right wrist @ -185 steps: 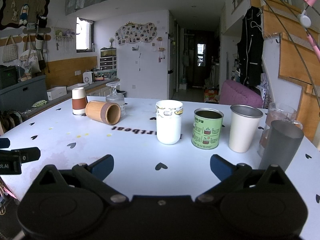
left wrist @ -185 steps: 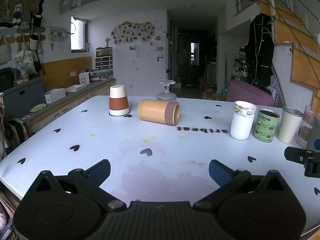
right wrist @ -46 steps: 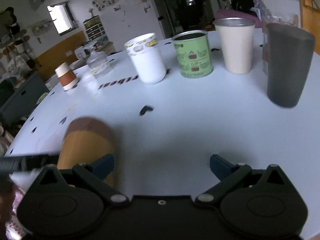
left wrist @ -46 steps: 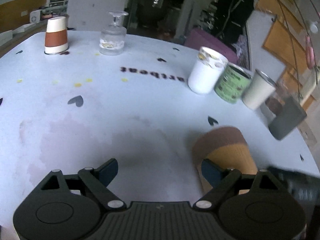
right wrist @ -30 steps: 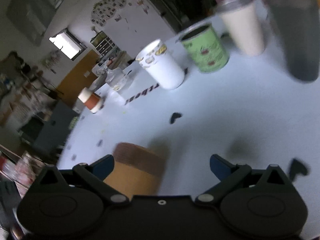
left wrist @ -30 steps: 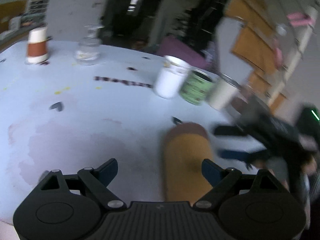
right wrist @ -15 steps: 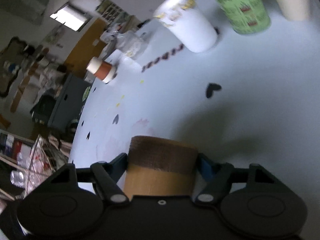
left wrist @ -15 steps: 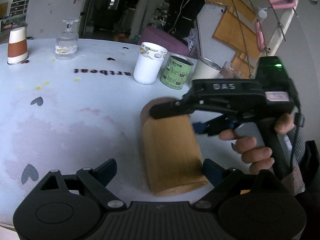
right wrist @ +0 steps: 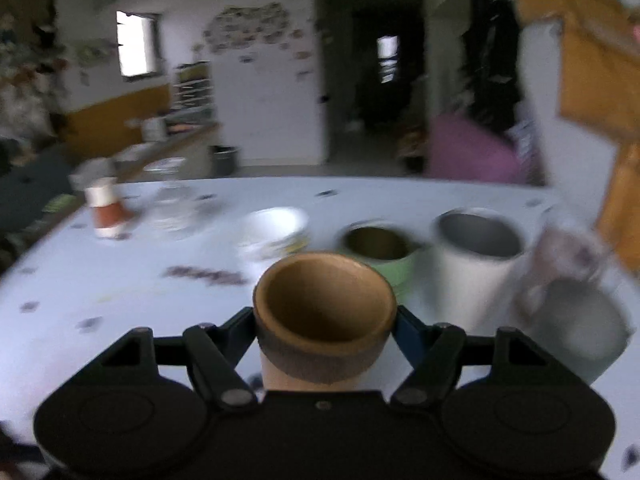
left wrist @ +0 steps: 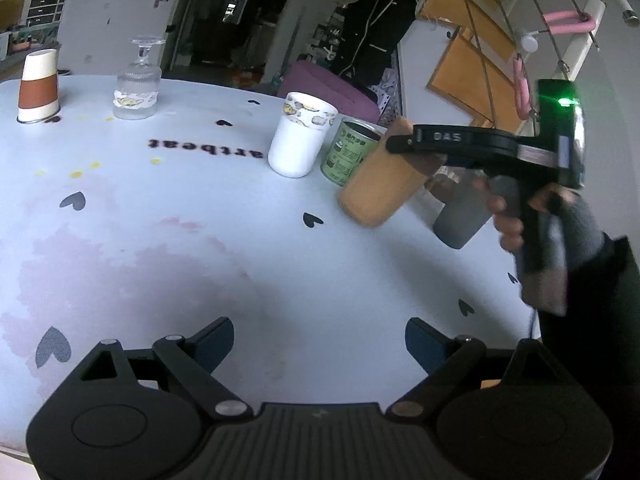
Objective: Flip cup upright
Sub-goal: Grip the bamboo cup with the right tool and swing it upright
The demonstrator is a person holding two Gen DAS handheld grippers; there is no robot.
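Note:
The wooden cup (left wrist: pixel 378 186) with a dark band near its rim is held in the air by my right gripper (right wrist: pixel 325 330), which is shut on it. In the right wrist view the cup (right wrist: pixel 324 320) has its open mouth facing up and away, between the two fingers. In the left wrist view it hangs tilted above the white table (left wrist: pixel 168 240), in front of the green can (left wrist: pixel 350 156). My left gripper (left wrist: pixel 318 344) is open and empty, low over the table's near edge.
A white mug (left wrist: pixel 300 140), the green can, a metal cup (right wrist: pixel 476 264) and a grey tumbler (left wrist: pixel 460 220) stand in a row at the right. An upside-down paper cup (left wrist: pixel 38 84) and an upside-down glass (left wrist: pixel 138 82) stand at the far left.
My right gripper has lifted the wooden cup from between the left gripper's fingers, carried it right toward the row of cups and turned its mouth upward. My left gripper stayed open and is now empty.

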